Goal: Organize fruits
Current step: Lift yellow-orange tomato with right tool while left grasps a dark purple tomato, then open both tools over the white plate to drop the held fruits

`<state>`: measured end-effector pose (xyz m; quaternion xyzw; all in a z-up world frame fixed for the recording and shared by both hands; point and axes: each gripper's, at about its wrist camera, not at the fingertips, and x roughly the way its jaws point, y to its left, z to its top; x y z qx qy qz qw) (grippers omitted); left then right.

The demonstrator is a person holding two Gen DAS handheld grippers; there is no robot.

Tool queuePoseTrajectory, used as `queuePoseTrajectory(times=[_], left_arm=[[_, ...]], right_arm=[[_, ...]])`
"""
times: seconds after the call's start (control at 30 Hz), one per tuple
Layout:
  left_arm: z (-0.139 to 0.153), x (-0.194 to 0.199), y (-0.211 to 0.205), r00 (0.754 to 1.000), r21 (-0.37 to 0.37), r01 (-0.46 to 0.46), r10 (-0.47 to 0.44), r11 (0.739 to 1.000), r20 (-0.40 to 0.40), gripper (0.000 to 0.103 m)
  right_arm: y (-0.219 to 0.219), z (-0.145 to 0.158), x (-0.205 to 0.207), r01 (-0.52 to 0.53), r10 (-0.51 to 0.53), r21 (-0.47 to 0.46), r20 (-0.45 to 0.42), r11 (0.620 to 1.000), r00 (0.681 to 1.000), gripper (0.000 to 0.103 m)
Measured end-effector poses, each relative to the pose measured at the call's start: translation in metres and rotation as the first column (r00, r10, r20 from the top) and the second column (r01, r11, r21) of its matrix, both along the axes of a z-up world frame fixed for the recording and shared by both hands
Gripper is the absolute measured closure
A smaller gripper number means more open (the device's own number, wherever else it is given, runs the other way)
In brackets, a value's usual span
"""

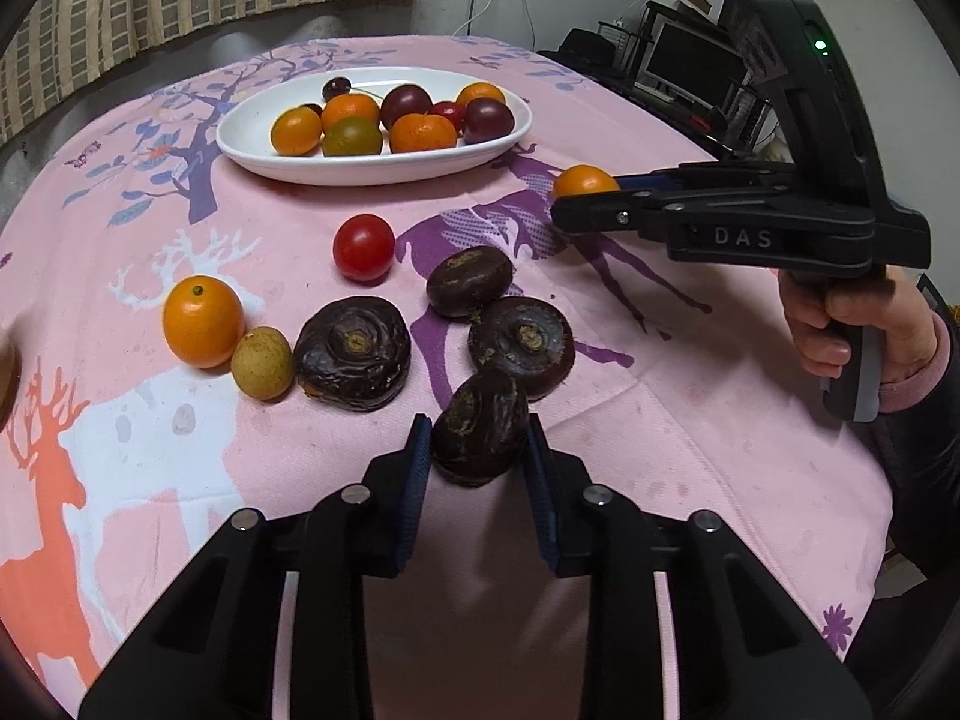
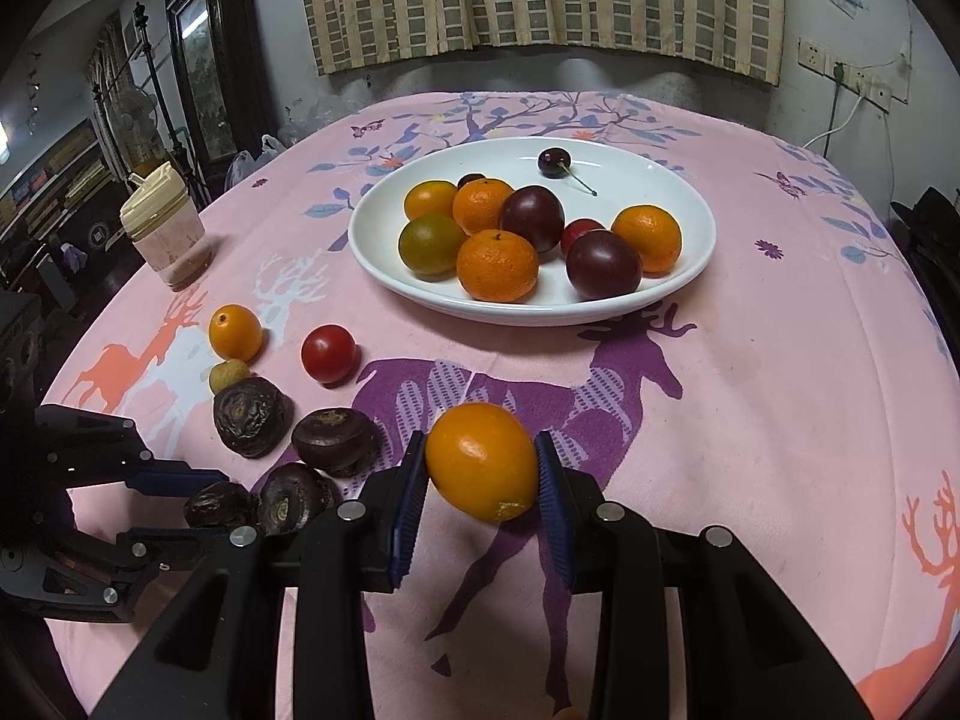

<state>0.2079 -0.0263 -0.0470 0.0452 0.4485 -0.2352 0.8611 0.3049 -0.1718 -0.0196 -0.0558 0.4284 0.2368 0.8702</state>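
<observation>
Left wrist view showed the left gripper (image 1: 480, 450) closed on a dark water chestnut (image 1: 480, 429), its blue pads pressing both flanks, probably so the squat thing would not roll out. Whether it was already off the cloth was hard to judge from this angle. The right gripper (image 2: 483, 468) pinched an orange kumquat (image 2: 483, 461) across its short axis, seemingly lifted a little above the tablecloth (image 2: 750, 390). Both pointed toward the white plate (image 2: 690, 276), which already held oranges, plums and a cherry. Nearer than the plate lay three more chestnuts, a cherry tomato (image 1: 363, 247), another kumquat (image 1: 203, 321) and a small tan fruit (image 1: 262, 362) touching it, likely awaiting the same trip.
</observation>
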Motion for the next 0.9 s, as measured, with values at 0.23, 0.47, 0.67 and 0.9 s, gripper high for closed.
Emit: queuePoseTrajectory(times=[0.23,0.47,0.67,0.9], left_arm=[[0.036,0.0,0.026,1.0,-0.074,-0.007,0.008,0.997,0.008,0.073],[0.099,0.088,0.022,0.99,-0.017,-0.042,0.044,0.999,0.135,0.073],[0.092,0.198,0.005,0.984,0.003,-0.14,0.139,0.99,0.114,0.073],[0.062,0.261,0.006,0.976,0.047,-0.215,0.213,0.976,0.049,0.042]], right_arm=[[-0.005,0.019,-0.008,-0.009,0.008,0.075,0.011,0.997,1.0,0.067],[-0.013,0.061,0.047,0.067,-0.082,0.177,0.079,0.982,0.993,0.067],[-0.008,0.045,0.118,0.135,-0.147,0.201,0.05,0.97,0.988,0.067],[-0.008,0.022,0.155,0.158,-0.165,0.202,0.019,0.967,0.986,0.058]])
